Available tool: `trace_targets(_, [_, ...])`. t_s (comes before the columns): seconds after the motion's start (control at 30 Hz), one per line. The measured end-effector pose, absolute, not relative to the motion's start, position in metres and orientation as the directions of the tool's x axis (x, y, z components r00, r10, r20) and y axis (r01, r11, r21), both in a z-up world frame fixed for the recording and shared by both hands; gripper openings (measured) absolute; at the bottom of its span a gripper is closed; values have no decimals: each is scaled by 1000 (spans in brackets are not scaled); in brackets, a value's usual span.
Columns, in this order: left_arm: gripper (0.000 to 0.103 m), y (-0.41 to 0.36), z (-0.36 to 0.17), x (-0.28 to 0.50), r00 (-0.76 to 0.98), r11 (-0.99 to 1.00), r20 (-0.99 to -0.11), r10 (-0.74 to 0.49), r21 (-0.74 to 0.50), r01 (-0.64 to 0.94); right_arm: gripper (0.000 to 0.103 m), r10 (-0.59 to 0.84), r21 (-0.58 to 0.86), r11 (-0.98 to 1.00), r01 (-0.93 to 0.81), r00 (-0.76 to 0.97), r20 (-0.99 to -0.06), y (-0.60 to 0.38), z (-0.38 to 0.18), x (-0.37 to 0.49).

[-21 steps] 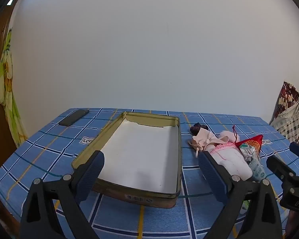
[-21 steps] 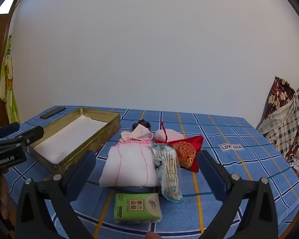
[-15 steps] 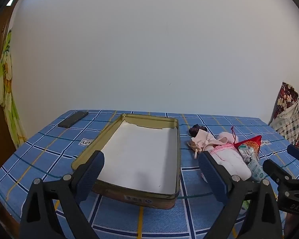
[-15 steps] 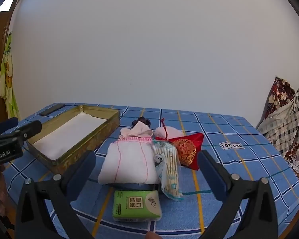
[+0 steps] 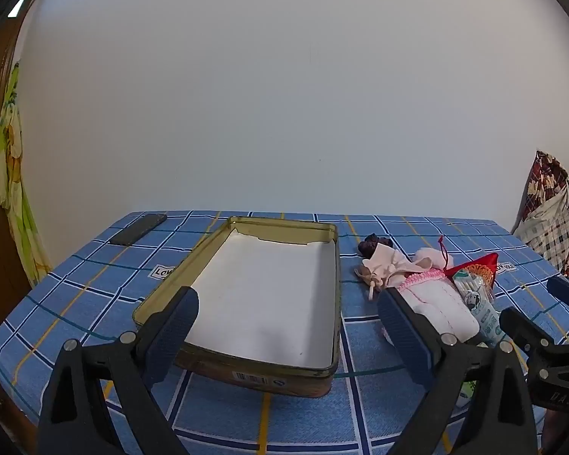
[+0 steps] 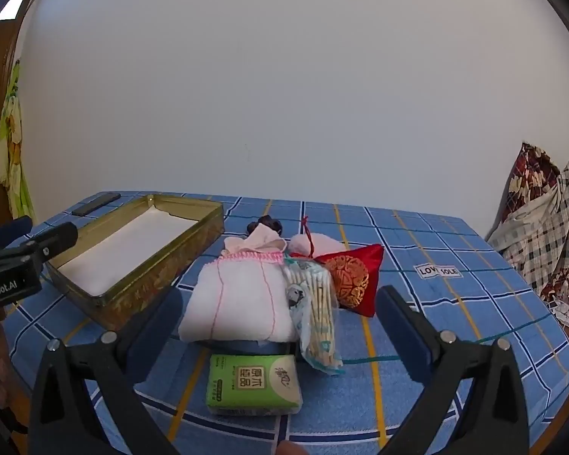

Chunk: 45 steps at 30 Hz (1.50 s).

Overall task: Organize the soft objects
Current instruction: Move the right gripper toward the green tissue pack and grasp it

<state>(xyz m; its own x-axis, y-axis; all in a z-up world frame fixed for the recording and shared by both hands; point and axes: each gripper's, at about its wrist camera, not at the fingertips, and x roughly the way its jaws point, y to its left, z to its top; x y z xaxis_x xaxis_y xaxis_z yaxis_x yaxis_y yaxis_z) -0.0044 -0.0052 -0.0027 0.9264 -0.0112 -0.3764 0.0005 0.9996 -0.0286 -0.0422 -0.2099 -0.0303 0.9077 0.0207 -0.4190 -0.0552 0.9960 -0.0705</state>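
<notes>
A gold tin box (image 5: 334, 261) (image 6: 140, 288) lined with white paper lies open on the blue checked cloth. To its right is a pile: a white towel with pink stitching (image 6: 242, 299) (image 5: 444, 307), a bag of cotton swabs (image 6: 315, 311), a red embroidered pouch (image 6: 354, 278), a small pink drawstring bag (image 5: 389, 265) and a green tissue pack (image 6: 252, 383). My left gripper (image 5: 284, 326) hovers open over the box's near end, empty. My right gripper (image 6: 277, 322) stands open above the towel and tissue pack, touching nothing.
A dark phone (image 5: 138, 229) lies at the table's far left corner. Checked and floral fabrics (image 6: 542, 223) hang past the right edge. A yellow-green cloth (image 5: 11, 204) hangs at the left by a wooden door. A white wall stands behind the table.
Both grippers have risen or tilted slightly, so the table sits a little lower in each view. Nothing on the table has moved, and both stay open.
</notes>
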Motion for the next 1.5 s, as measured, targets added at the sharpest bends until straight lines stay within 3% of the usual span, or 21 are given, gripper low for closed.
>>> trace_targets(0.73, [97, -21, -29, -8, 914, 1000, -405, -30, -5, 31, 103, 61, -50, 994, -95, 880, -472, -221, -59, -48])
trace_targets(1.2, [97, -30, -34, -7, 908, 999, -416, -42, 7, 50, 95, 118, -15, 988, -152, 825, -553, -217, -87, -38])
trace_targets(1.3, [97, -30, -36, -8, 906, 999, -420, -44, 9, 53, 89, 122, -12, 987, -157, 806, -579, -215, -93, -32])
trace_targets(1.43, [97, -32, -37, -7, 905, 998, -423, -44, 11, 54, 69, 141, -1, 984, -178, 780, -609, -213, -101, -25])
trace_targets(1.5, [97, -33, -36, -7, 905, 998, -423, -44, 12, 54, 68, 153, 3, 982, -189, 785, -601, -214, -102, -25])
